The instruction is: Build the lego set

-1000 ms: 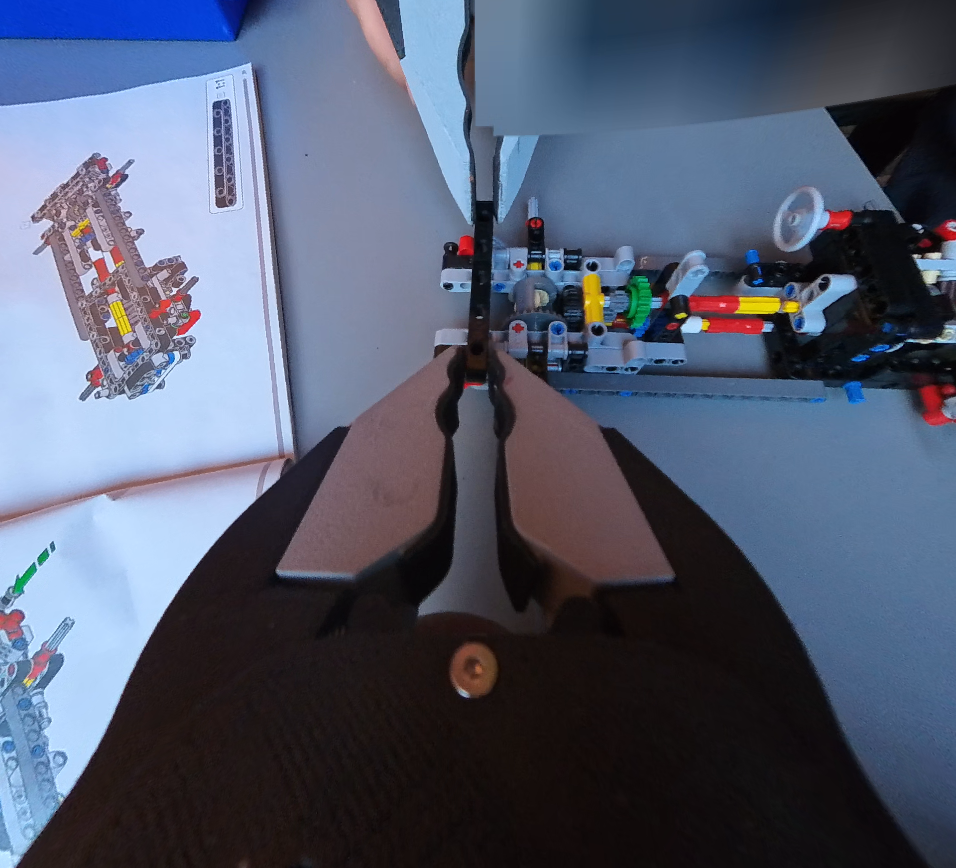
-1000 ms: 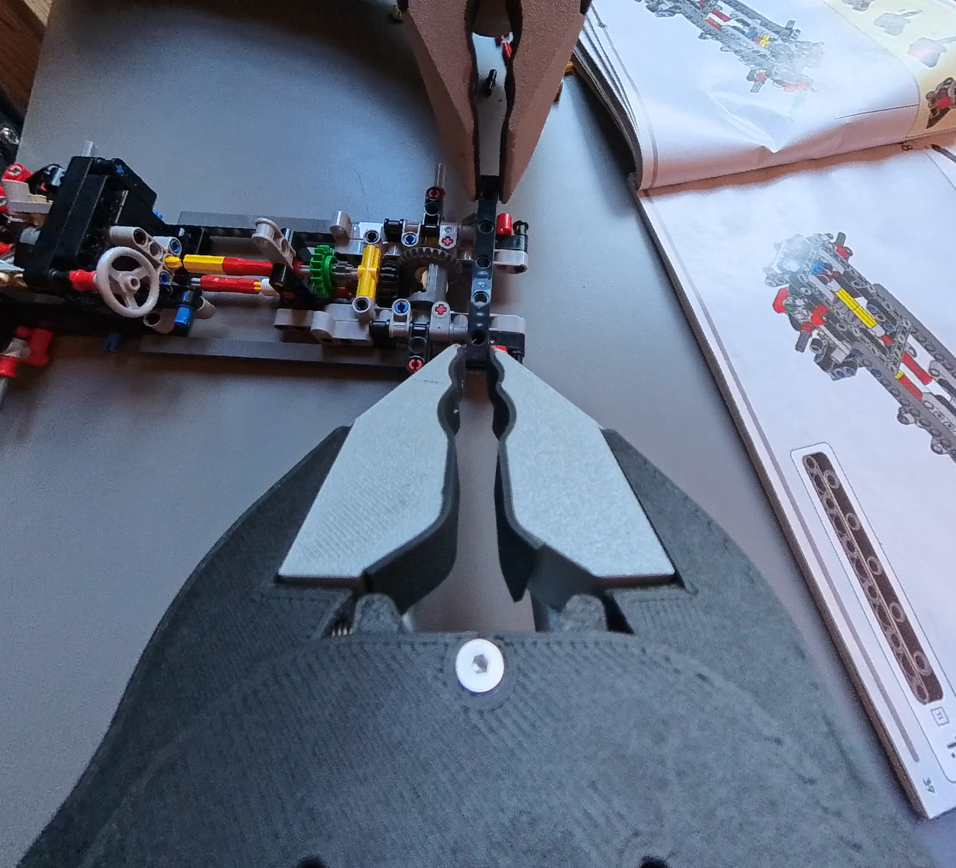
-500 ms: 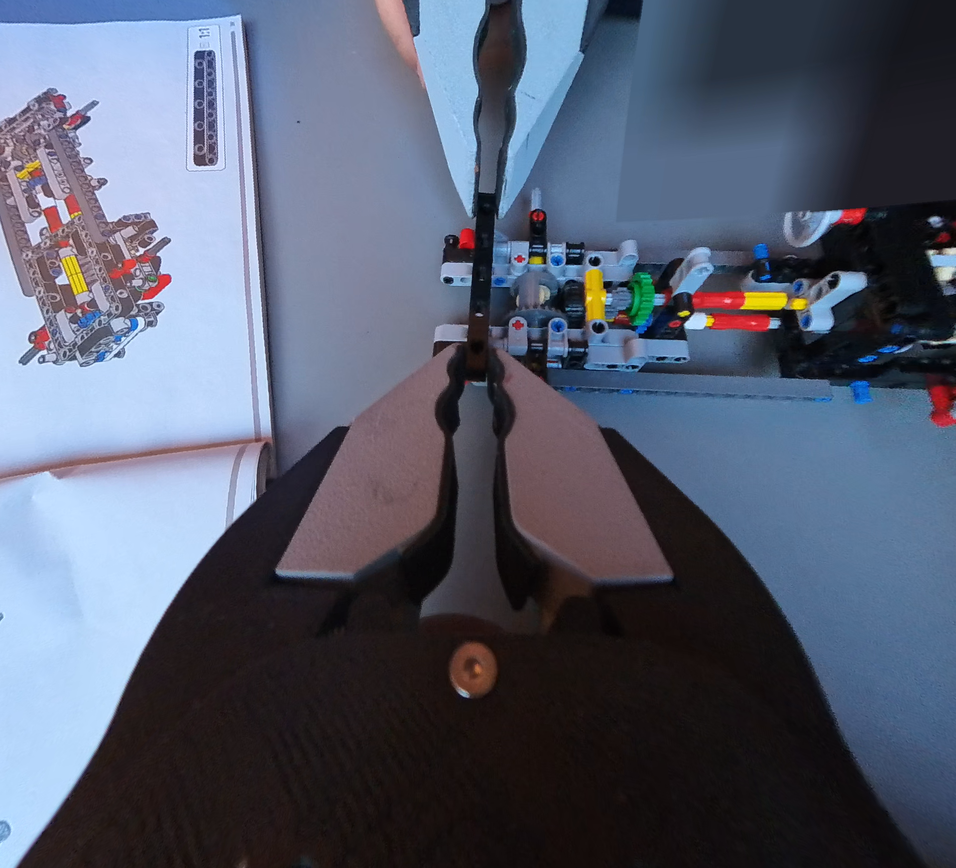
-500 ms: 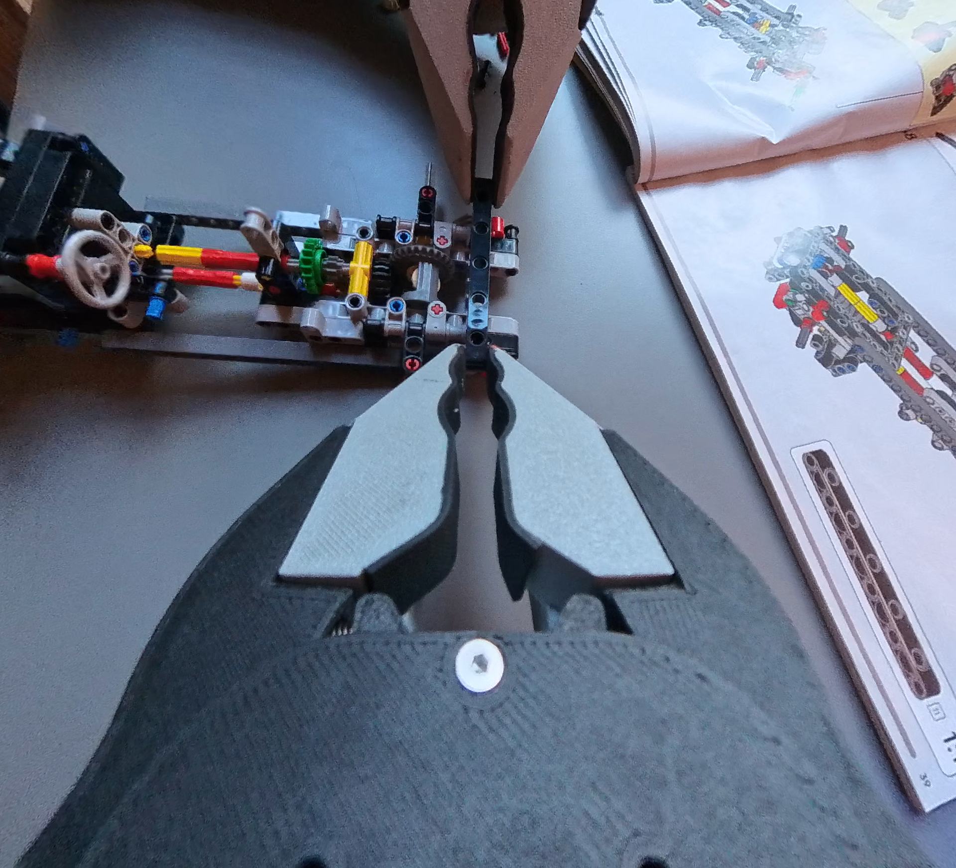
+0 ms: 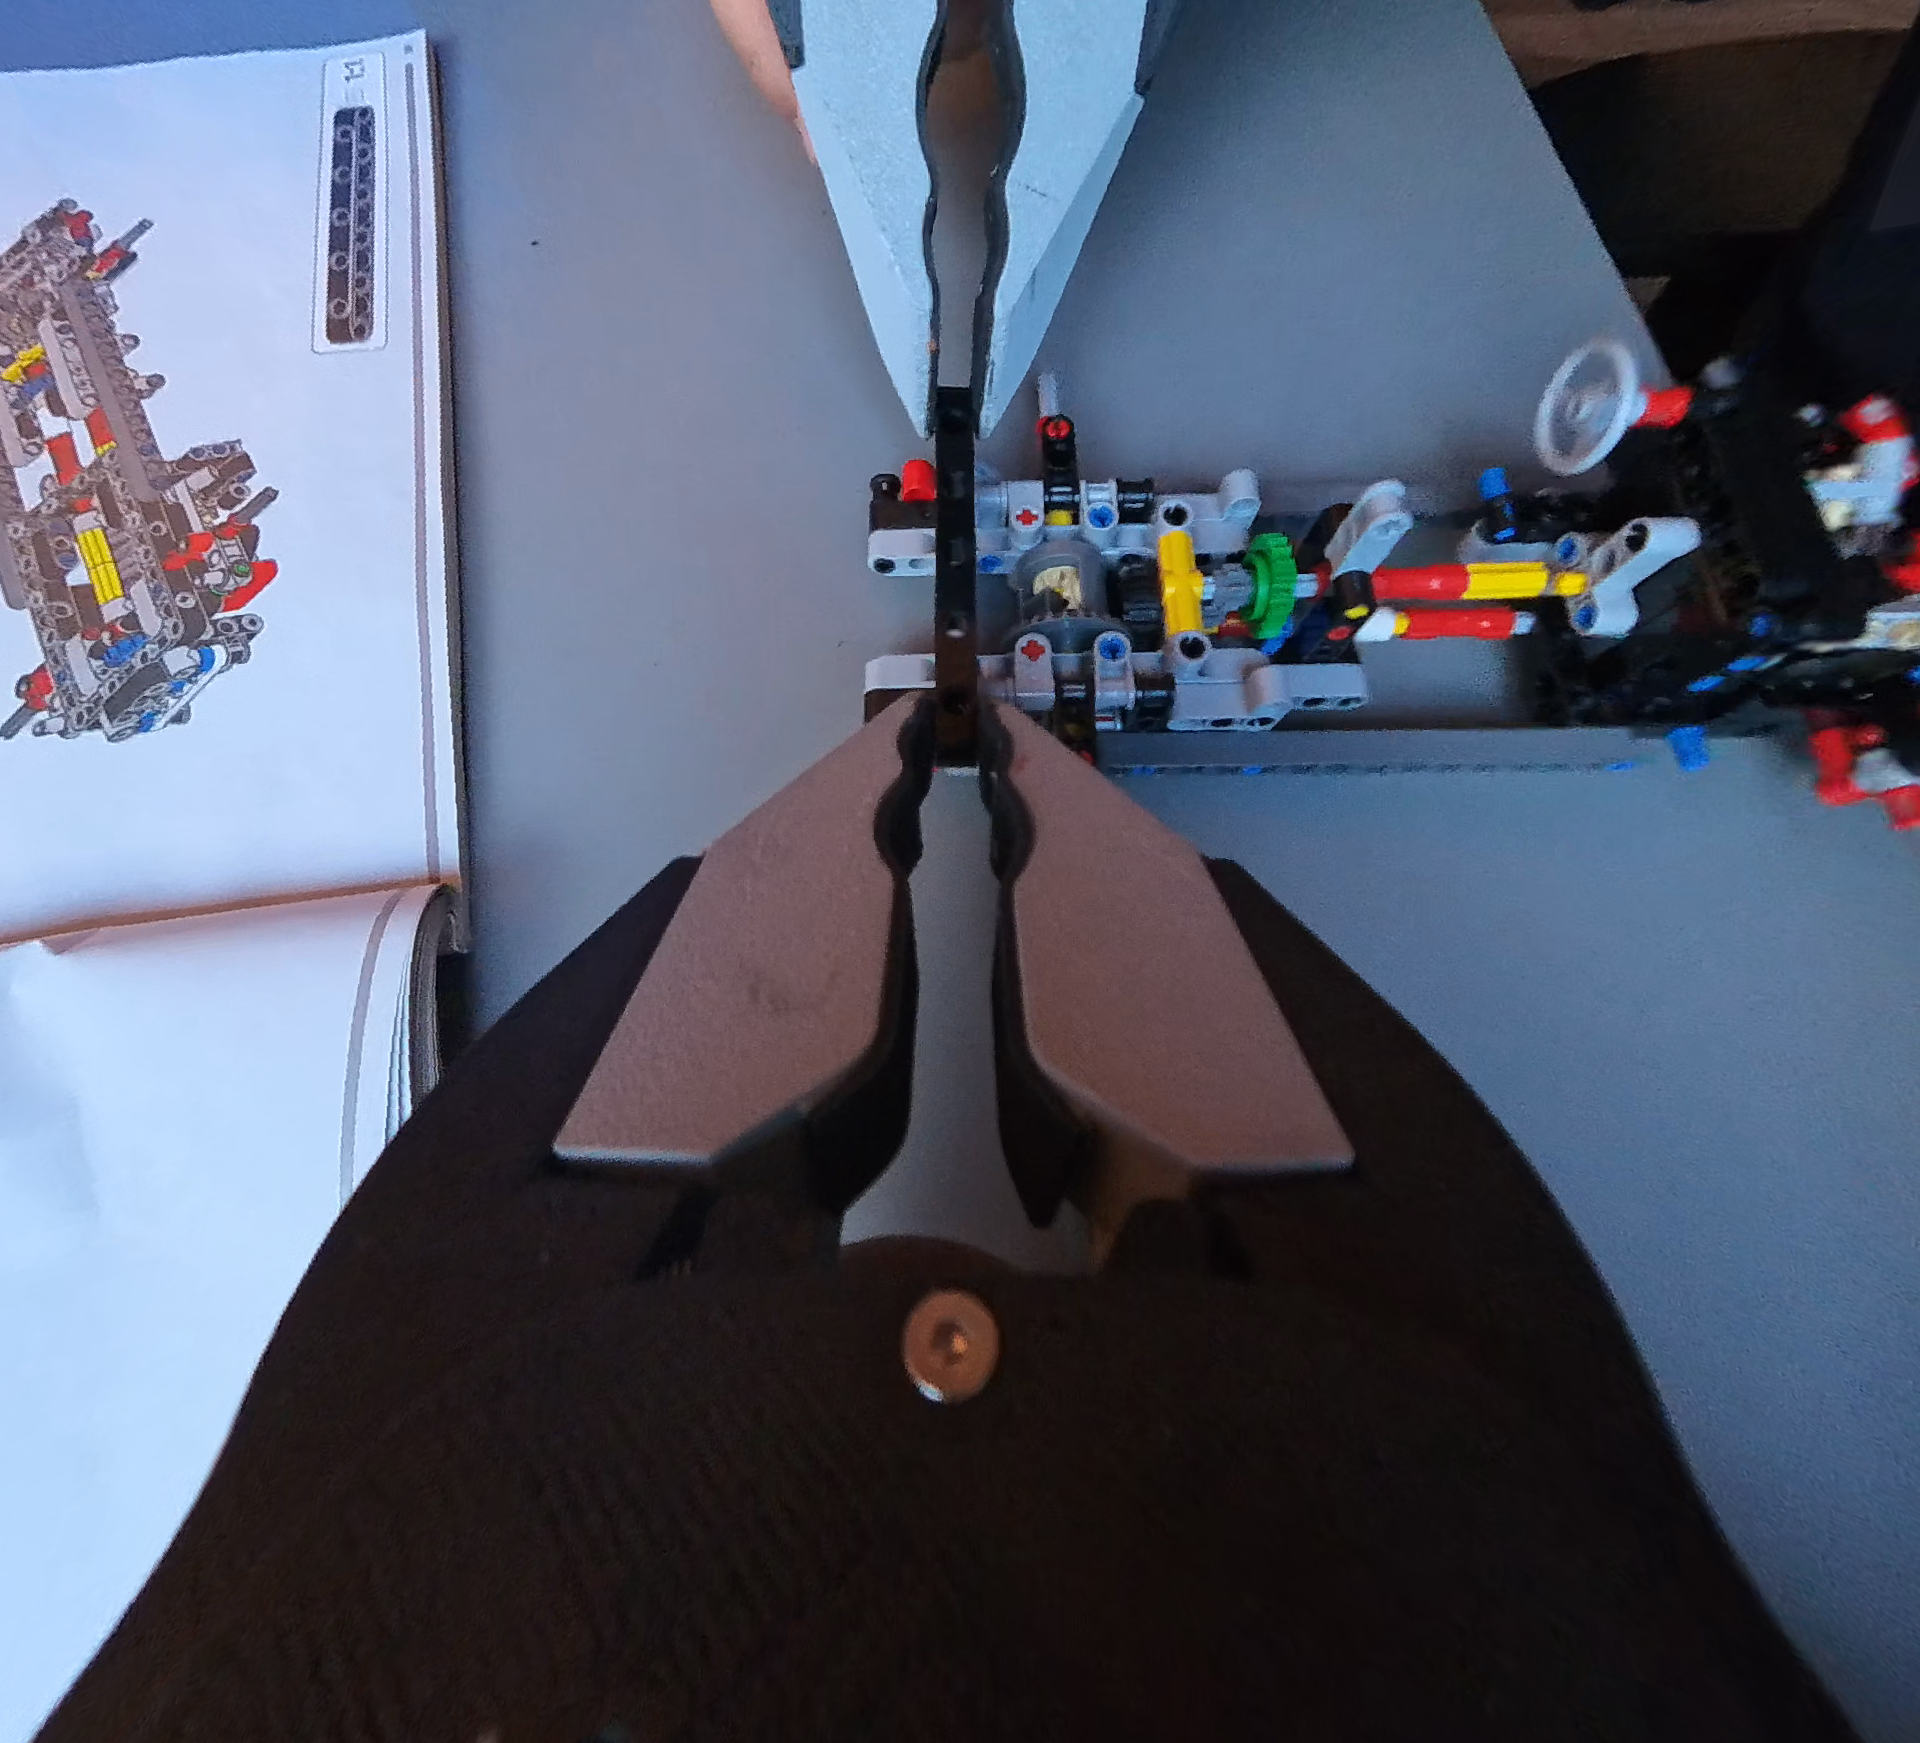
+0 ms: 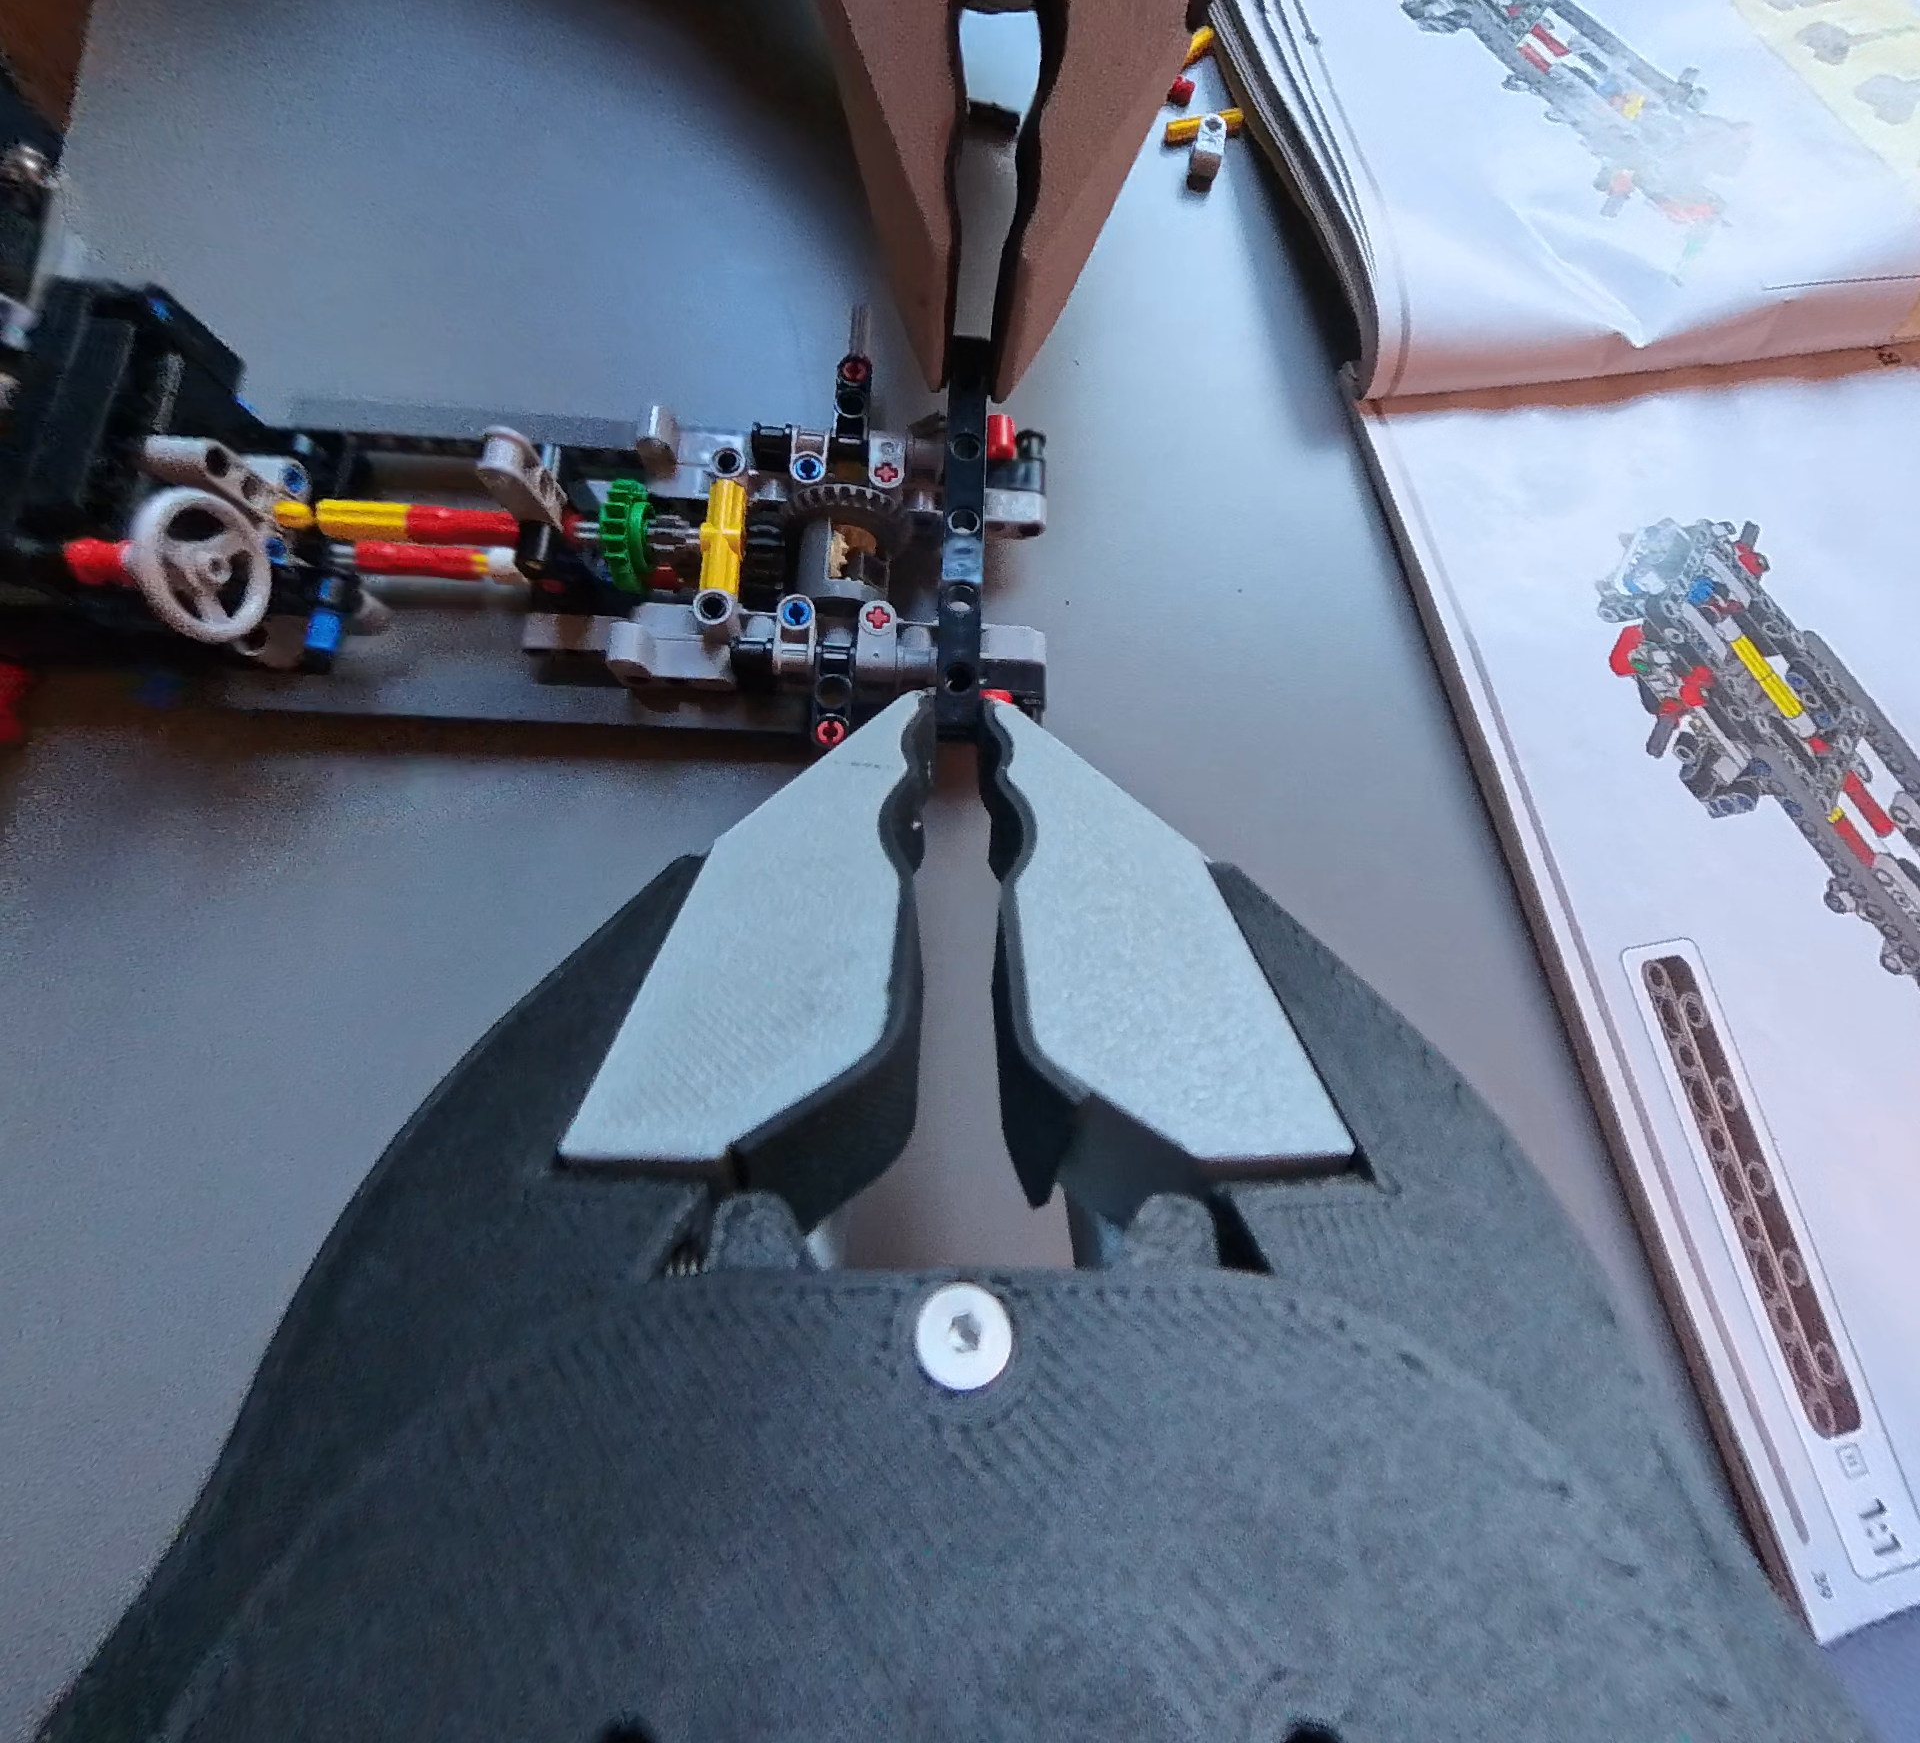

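Bare table [image 6: 312, 1018] nearside, booklet [image 6: 1662, 758] (open) rightward

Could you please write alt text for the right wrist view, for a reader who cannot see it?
The right gripper pinches the near end of a black holed beam whose far end the left gripper grips from opposite. The beam lies across the end of a colourful brick-built chassis on a grey table, with an open instruction booklet at right.
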Available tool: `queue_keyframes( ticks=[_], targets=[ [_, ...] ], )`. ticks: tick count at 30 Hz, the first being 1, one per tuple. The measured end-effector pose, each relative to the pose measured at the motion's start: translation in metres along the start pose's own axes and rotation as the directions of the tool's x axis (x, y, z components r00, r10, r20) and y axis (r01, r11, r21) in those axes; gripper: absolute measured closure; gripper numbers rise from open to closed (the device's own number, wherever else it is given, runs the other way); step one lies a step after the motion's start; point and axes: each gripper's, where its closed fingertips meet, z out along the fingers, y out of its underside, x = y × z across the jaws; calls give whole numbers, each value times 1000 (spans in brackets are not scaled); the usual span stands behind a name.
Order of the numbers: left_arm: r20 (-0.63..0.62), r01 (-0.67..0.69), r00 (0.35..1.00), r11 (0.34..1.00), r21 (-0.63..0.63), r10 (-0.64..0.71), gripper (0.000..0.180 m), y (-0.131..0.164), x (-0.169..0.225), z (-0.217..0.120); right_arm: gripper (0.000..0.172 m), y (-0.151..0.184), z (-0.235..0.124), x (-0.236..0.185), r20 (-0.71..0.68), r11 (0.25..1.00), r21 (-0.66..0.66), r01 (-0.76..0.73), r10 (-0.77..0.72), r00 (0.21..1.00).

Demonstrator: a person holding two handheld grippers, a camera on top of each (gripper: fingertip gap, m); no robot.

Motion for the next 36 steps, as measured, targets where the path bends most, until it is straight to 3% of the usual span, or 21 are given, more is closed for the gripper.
queue_keyframes(
  ticks=[12, 17, 25, 32, 36],
  targets=[
    [-6, 9, 1000, 1000, -4, -9, 174, -1, 0, -1, 167, -1, 0, 2, 0, 999, 35, -19, 19, 1000],
    [-17, 37, 999, 999, -24, -38, 160, -3, -2, 7, 167, -1, 1, 6, -5, 999, 41, -21, 21, 1000],
    [-38, -8, 999, 999, -31, 7, 163, -33, -11, 15, 167, -1, 3, 8, 17, 1000, 20, -9, 9, 1000],
    [-66, 12, 998, 996, -94, -19, 168, -19, -8, 20, 167, -1, 7, 9, 41, 1000, -14, 12, -12, 999],
    [-34, 23, 999, 994, -108, -27, 160, -14, -11, 5, 167, -1, 7, 11, 55, 998, -48, 34, -32, 998]
  ],
)
